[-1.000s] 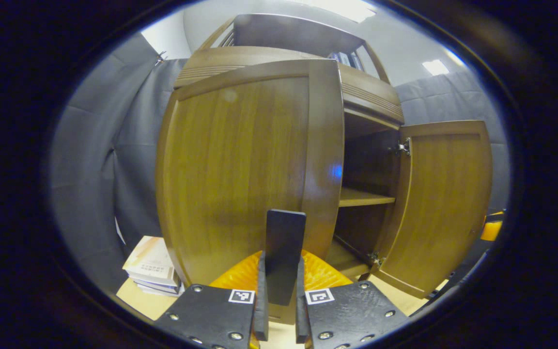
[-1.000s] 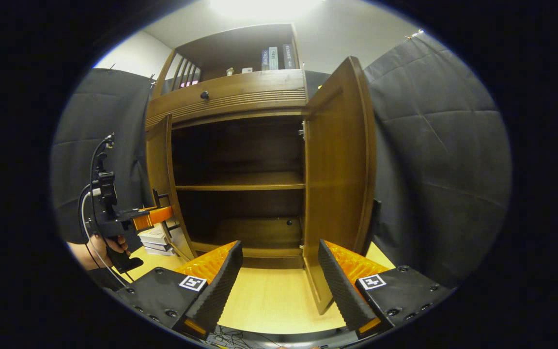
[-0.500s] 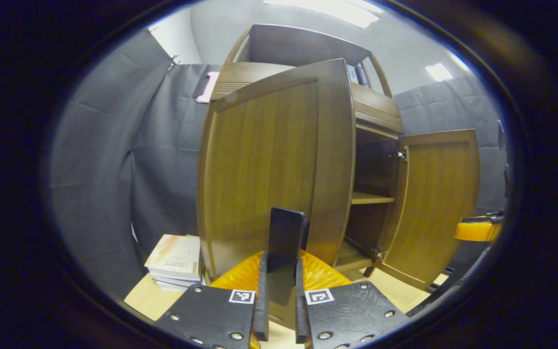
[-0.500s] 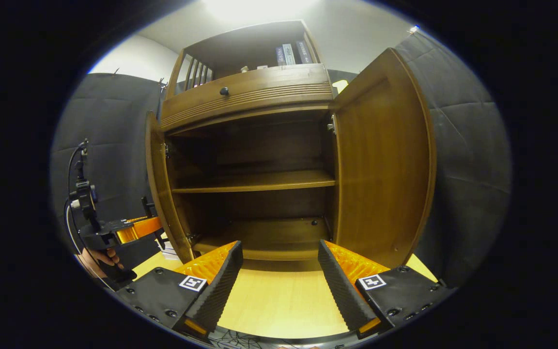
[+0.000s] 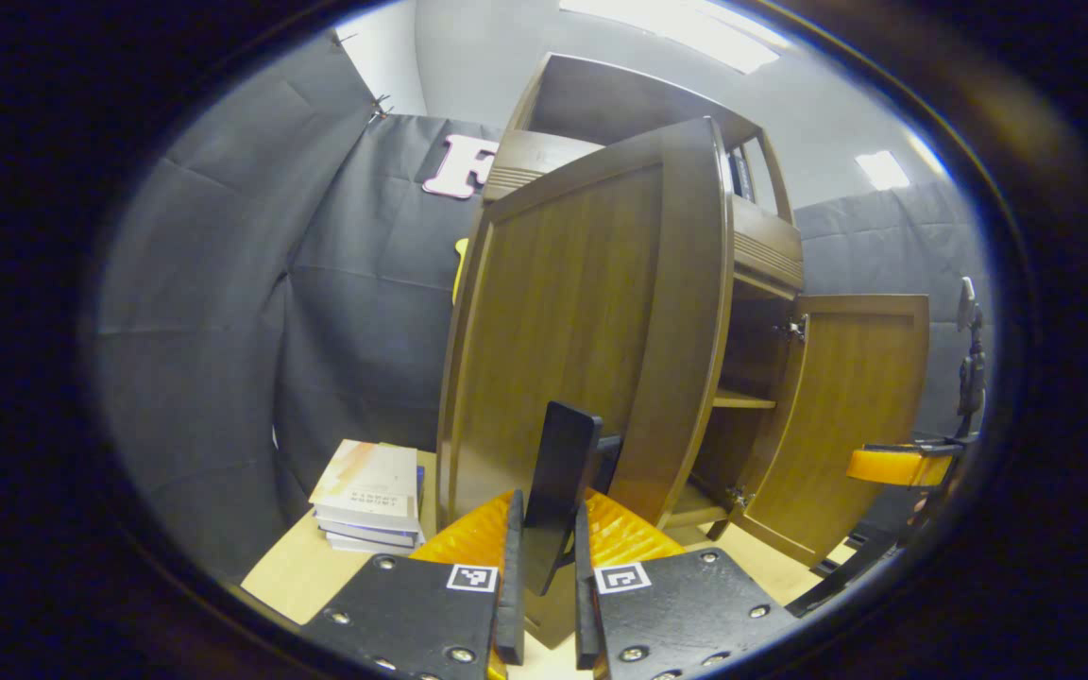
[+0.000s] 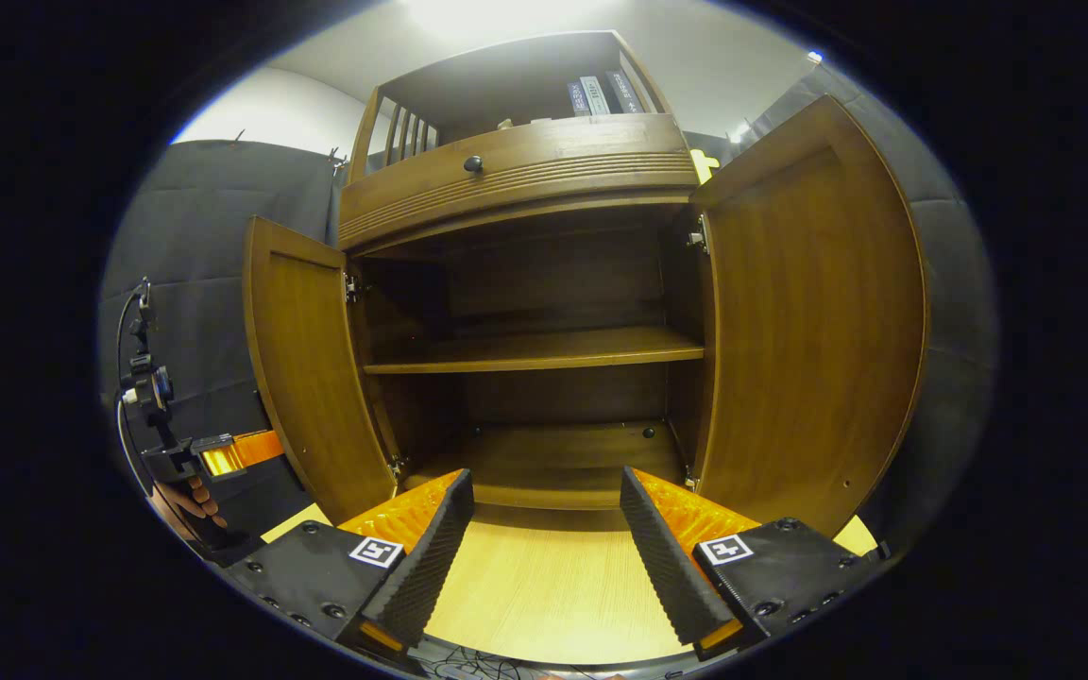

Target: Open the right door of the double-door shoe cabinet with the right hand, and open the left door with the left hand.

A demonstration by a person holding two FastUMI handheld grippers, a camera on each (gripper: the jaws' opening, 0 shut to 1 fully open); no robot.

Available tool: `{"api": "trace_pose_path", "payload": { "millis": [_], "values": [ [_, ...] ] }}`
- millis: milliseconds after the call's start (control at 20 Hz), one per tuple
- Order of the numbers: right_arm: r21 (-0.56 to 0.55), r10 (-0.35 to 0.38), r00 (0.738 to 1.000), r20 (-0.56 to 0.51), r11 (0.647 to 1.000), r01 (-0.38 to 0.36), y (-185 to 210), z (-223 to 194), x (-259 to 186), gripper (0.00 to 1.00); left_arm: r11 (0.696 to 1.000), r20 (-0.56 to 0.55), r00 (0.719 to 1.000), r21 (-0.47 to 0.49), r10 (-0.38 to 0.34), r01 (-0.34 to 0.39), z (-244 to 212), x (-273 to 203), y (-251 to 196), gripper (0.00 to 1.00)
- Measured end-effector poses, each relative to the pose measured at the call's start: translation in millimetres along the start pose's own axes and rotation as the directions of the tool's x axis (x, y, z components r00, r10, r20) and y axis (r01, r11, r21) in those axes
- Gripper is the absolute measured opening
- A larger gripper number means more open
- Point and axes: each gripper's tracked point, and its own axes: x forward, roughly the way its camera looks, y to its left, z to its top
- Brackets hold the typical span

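**Double-door shoe cabinet with both doors swung out**

Setting: a booth walled in dark quilted cloth, with a pale wooden floor under a brown wooden shoe cabinet. In the right gripper view the cabinet fills the centre: its left door stands open at 9 o'clock and its right door stands open at 3 o'clock, exposing one inner shelf and the cabinet bottom. Above the doors runs a drawer front with a dark knob; books stand on the top shelf at 12 o'clock. The right gripper, at 6 o'clock, has its jaws spread wide, clear of the cabinet. In the left gripper view the left gripper, at 6 o'clock, is clenched on the dark door handle of the left door, with both fingers pressing it. A stack of books lies on the floor at 8 o'clock, beside that door.
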Motion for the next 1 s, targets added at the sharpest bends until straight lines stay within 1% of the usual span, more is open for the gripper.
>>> {"api": "trace_pose_path", "payload": {
  "millis": [150, 200, 300, 350, 400, 500, 600, 700, 750, 800, 850, 900, 950, 1000],
  "values": [
    [-0.01, -0.008, 1.0, 0.0, 1.0, 0.008, 0.9, 2.1, 2.4, 0.93, 1.0, 0.01, 1.0, 0.0, 0.025, -0.025, -0.1, 0.5, 8.7, 0.24],
    [-0.011, -0.01, 1.0, -0.001, 1.0, 0.01, 1.5, 1.8, 3.6, 0.98, 0.999, 0.015, 0.999, 0.002, 0.036, -0.036, 1.4, 1.3, 12.1, 0.24],
    [-0.005, -0.01, 1.0, -0.007, 1.0, 0.01, 3.6, 2.2, 6.4, 0.98, 0.999, 0.024, 0.998, 0.002, 0.051, -0.051, 3.3, 0.4, 18.3, 0.24],
    [-0.001, -0.011, 1.0, -0.009, 1.0, 0.011, 4.6, 2.5, 7.6, 1.0, 0.999, 0.027, 0.999, 0.005, 0.043, -0.043, 3.9, 0.4, 17.4, 0.24],
    [0.002, -0.013, 1.0, -0.01, 1.0, 0.013, 5.8, 2.8, 7.4, 0.98, 0.999, 0.028, 0.999, 0.022, 0.032, -0.033, 5.2, 0.5, 16.9, 0.24],
    [0.004, -0.018, 1.0, -0.015, 1.0, 0.018, 7.3, 2.8, 10.0, 0.98, 0.997, 0.024, 1.0, 0.075, 0.0, -0.002, 4.6, -0.2, 24.9, 0.24],
    [-0.001, -0.019, 1.0, -0.016, 1.0, 0.019, 10.5, 4.7, 9.8, 0.98, 0.994, 0.018, 1.0, 0.103, -0.023, 0.021, 4.3, -2.8, 31.0, 0.24],
    [-0.019, -0.024, 1.0, -0.015, 1.0, 0.023, 11.5, 6.6, 9.9, 0.95, 0.993, 0.017, 1.0, 0.119, -0.022, 0.019, 5.8, -3.6, 37.3, 0.24],
    [-0.022, -0.026, 1.0, -0.017, 0.999, 0.025, 11.7, 7.7, 10.8, 0.94, 0.993, 0.02, 1.0, 0.121, -0.008, 0.006, 5.8, -4.4, 41.2, 0.24],
    [-0.02, -0.028, 0.999, -0.018, 0.999, 0.028, 10.5, 7.0, 10.5, 0.98, 0.994, 0.025, 1.0, 0.11, 0.005, -0.008, 5.9, -5.4, 44.5, 0.24],
    [-0.016, -0.03, 0.999, -0.019, 0.999, 0.029, 10.6, 7.8, 9.7, 0.96, 0.996, 0.029, 1.0, 0.086, 0.006, -0.009, 6.8, -5.2, 40.9, 0.24],
    [-0.014, -0.032, 0.999, -0.021, 0.999, 0.032, 10.5, 8.0, 11.0, 1.0, 0.998, 0.035, 0.999, 0.059, -0.01, 0.008, 8.3, -4.8, 32.8, 0.21],
    [-0.017, -0.034, 0.999, -0.022, 0.999, 0.034, 10.1, 9.4, 11.8, 0.98, 0.999, 0.042, 0.999, 0.043, -0.018, 0.016, 9.4, -4.9, 26.8, 0.24],
    [-0.023, -0.039, 0.999, -0.019, 0.999, 0.039, 8.9, 12.7, 12.7, 1.0, 0.999, 0.046, 0.999, 0.04, -0.011, 0.009, 10.7, -5.4, 25.9, 0.24]
  ]
}}
